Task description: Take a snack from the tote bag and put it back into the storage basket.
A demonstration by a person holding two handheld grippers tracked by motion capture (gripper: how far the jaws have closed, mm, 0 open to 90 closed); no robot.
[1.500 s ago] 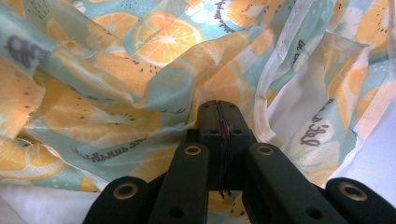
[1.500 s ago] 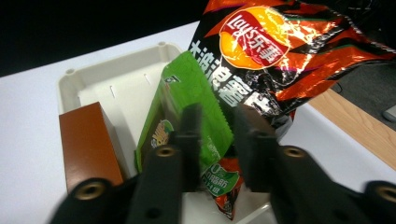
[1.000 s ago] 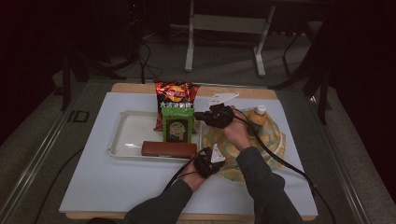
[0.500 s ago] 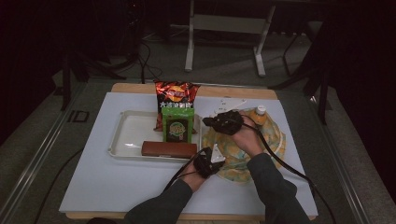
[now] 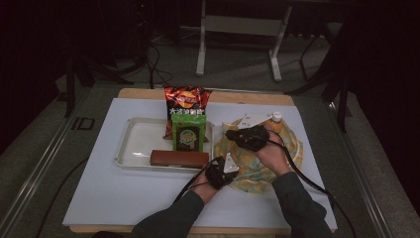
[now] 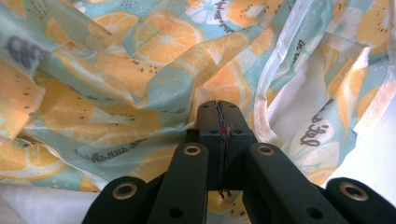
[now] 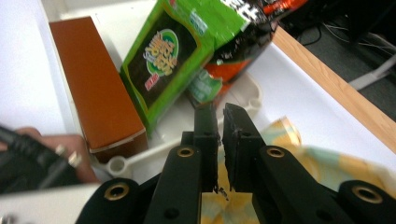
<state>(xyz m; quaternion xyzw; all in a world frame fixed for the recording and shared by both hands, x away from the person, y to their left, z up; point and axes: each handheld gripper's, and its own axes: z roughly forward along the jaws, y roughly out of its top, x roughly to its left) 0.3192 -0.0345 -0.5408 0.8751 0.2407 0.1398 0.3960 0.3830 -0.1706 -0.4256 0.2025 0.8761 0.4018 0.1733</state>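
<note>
A cloth bag printed with orange slices lies on the white tabletop, right of the tray. My left gripper is at its near left edge and is shut on the fabric, whose folds run into the closed jaw tips. My right gripper hovers over the bag's left part and points toward the tray. Its jaws have just been opening and stand a narrow gap apart with nothing between them. Beyond them lie a green snack packet and a brown box.
A white tray holds the green packet, the brown box and a red chips bag leaning over its far rim. An orange bottle with a white cap stands behind the bag. A wooden table edge runs at the far side.
My right gripper has moved right and nearer, from the tray's right edge to above the cloth bag. The left gripper has stayed at the bag's edge.
</note>
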